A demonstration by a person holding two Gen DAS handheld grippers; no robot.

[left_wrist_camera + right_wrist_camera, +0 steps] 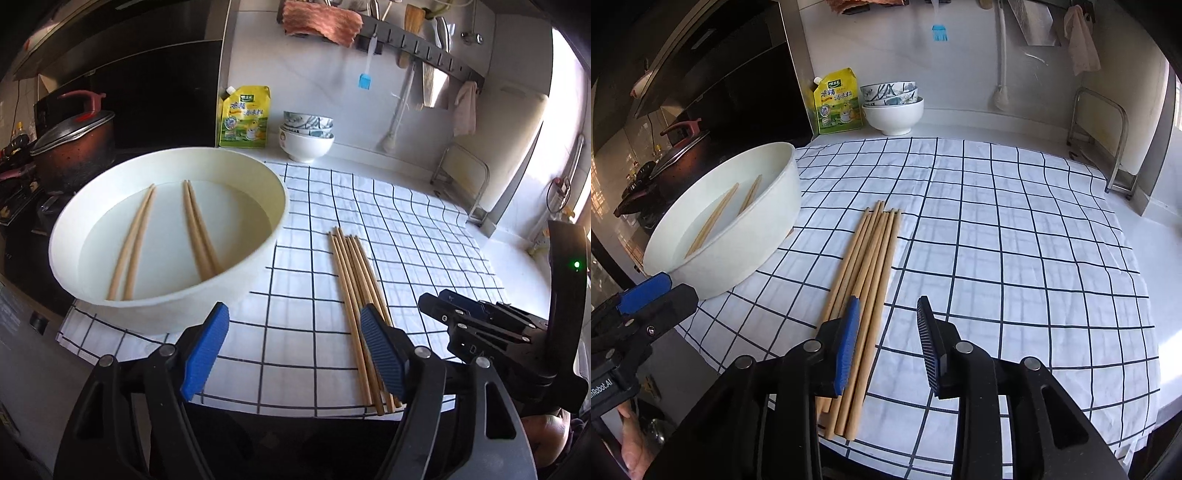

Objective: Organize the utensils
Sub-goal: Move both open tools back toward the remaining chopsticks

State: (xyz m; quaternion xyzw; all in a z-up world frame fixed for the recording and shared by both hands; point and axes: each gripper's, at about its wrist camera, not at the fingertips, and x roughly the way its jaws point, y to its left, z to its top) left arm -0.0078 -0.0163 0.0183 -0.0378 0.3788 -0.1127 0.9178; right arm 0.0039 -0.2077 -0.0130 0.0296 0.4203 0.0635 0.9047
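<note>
Left claw (291,350) is spread wide with nothing in it, right claw (888,343) spread too, empty. The bundle of chopsticks (866,291) lies on the checked cloth (1015,266) over the counter, at about 1 o'clock of the left claw. Only the left view looks into the white basin (168,240) at 11 o'clock: two chopstick pairs (166,232) in water. Bowls (892,107) farther back.

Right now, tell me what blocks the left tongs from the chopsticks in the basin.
Only the round white basin's near wall stands between the open left tongs and the wooden chopsticks in the water; above the rim, nothing visible.
</note>
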